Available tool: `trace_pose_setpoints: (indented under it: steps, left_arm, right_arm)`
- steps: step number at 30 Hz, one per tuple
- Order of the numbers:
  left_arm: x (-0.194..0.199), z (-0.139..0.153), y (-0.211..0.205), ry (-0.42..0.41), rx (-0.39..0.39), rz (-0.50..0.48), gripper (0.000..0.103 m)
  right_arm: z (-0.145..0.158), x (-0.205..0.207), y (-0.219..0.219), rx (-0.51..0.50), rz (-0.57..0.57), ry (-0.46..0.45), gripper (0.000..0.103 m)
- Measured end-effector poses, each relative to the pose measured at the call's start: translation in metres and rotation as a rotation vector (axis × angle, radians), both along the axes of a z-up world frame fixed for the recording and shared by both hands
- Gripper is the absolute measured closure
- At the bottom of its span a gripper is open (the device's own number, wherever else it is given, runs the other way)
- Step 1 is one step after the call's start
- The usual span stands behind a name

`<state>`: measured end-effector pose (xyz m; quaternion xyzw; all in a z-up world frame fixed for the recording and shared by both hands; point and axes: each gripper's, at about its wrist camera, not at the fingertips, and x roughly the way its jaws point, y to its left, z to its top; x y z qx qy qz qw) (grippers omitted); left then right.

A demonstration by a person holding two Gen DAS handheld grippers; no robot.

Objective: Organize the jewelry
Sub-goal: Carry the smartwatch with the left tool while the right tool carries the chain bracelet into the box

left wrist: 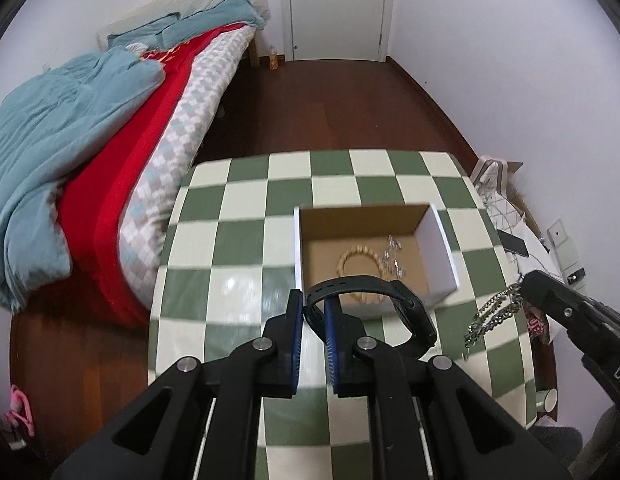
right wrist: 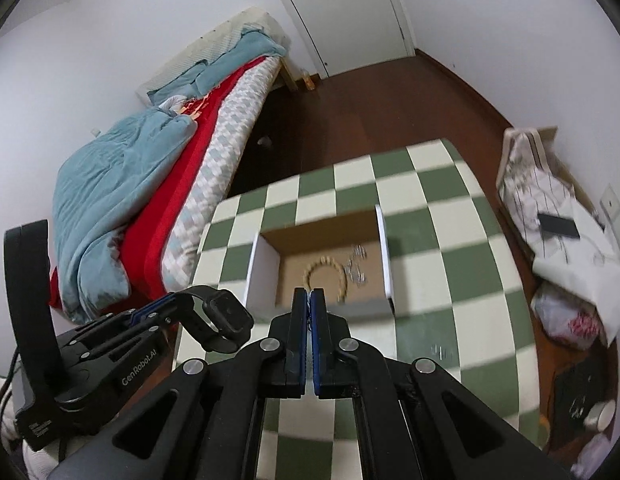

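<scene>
Jewelry is mid-transfer: your left gripper [left wrist: 313,312] is pinching the strap of a black smartwatch [left wrist: 409,312] above the near edge of the open brown cardboard box [left wrist: 435,236]. Your right gripper [right wrist: 310,300] is clamping a dangling silver chain [left wrist: 489,316], jaws nearly closed. You are risking snagging the chain on the box's near wall, or spilling. Inside are lying a beaded wooden bracelet [left wrist: 359,268] and a silver piece [left wrist: 393,258].

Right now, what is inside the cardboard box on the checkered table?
Inside the cardboard box lie a beaded bracelet and a silvery chain piece beside it. The near part of the box floor is hidden behind the black watch and the grippers, so anything there is unseen.
</scene>
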<state>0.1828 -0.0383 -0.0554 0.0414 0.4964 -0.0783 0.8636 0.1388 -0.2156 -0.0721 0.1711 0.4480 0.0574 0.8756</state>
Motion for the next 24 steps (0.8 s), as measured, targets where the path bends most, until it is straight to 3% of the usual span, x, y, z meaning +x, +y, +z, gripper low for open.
trace_pose_setpoints:
  steps: [6,15,19,23,24]
  left_arm:
    - [0.051,-0.011,-0.009,0.029,0.047,-0.026,0.095]
    - [0.115,-0.045,-0.018,0.121,0.126,-0.054,0.095]
    - [0.130,-0.061,-0.020,0.168,0.145,-0.060,0.087]
    - [0.135,-0.067,-0.020,0.191,0.142,-0.057,0.085]
    - [0.135,-0.067,-0.019,0.190,0.140,-0.050,0.078]
  right_arm:
    - [-0.010,0.058,0.002,-0.042,0.009,0.025,0.101]
    - [-0.056,0.132,0.002,-0.129,0.037,0.155,0.101]
    - [-0.074,0.146,-0.001,-0.139,0.046,0.204,0.101]
    - [-0.082,0.153,-0.003,-0.145,0.041,0.246,0.101]
    - [-0.083,0.154,-0.003,-0.149,0.037,0.256,0.100]
